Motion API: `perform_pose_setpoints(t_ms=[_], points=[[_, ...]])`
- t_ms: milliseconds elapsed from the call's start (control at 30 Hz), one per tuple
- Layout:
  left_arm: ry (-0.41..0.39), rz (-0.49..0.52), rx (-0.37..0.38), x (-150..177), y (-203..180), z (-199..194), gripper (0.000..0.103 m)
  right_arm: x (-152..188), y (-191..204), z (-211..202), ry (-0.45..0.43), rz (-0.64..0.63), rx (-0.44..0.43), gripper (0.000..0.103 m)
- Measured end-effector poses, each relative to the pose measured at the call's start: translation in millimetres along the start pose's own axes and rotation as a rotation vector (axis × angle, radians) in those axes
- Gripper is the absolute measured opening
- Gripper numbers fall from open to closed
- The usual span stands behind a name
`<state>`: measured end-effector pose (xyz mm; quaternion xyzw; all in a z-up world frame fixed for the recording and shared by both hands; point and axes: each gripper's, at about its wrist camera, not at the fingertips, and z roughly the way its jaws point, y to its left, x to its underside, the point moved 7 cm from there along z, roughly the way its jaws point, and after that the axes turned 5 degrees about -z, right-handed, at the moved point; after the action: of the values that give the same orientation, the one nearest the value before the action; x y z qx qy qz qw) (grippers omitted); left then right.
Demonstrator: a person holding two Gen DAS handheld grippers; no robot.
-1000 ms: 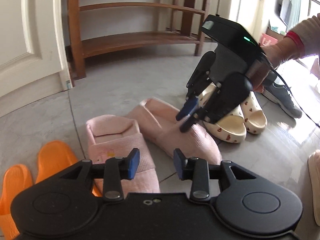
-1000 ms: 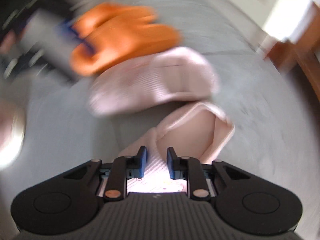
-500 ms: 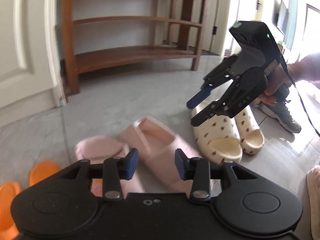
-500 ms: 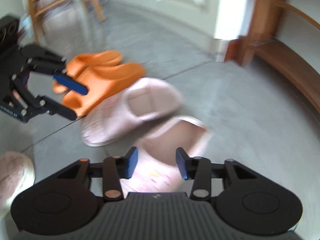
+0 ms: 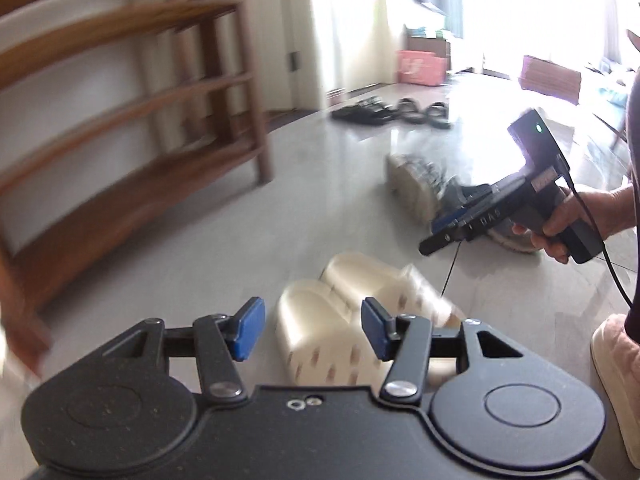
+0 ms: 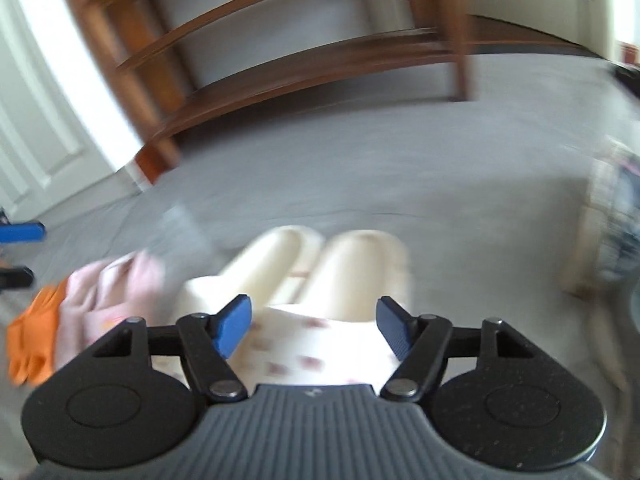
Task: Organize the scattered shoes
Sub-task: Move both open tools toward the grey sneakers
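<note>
Both grippers have swung off the pink slippers onto the cream slides, the landmark here. Just short of the slides, the left gripper has its jaws spreading, nothing between the pads; the right gripper is likewise opening, empty, above their heels. Left of the slides lie the pink slippers, then orange slides. Beyond them sits a grey sneaker, farther back the wooden shoe rack. The cream pair looks next to be picked.
</note>
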<state>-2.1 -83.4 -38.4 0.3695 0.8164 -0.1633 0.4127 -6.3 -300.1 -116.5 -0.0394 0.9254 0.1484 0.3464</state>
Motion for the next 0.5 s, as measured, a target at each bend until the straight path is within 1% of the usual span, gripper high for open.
perform_pose_setpoints(t_ms=[100, 200, 267, 333, 367, 467, 500], points=[[-0.016, 0.006, 0.051, -29, -18, 26, 0.052, 6, -35, -23, -0.039, 0.032, 0.093, 0.072], [-0.008, 0.023, 0.093, -50, -38, 54, 0.053, 15, -74, -46, -0.066, 0.077, 0.185, 0.072], [-0.002, 0.038, 0.104, -59, -48, 70, 0.053, 22, -95, -60, -0.076, 0.095, 0.25, 0.072], [-0.003, 0.052, 0.121, -70, -64, 89, 0.053, 28, -109, -71, -0.08, 0.104, 0.282, 0.072], [-0.005, 0.054, 0.124, -74, -69, 95, 0.053, 34, -121, -80, -0.08, 0.102, 0.32, 0.072], [-0.011, 0.029, 0.117, -90, -88, 123, 0.053, 48, -141, -93, -0.07, 0.099, 0.38, 0.072], [-0.012, 0.023, 0.115, -93, -89, 126, 0.053, 53, -146, -94, -0.064, 0.102, 0.392, 0.072]])
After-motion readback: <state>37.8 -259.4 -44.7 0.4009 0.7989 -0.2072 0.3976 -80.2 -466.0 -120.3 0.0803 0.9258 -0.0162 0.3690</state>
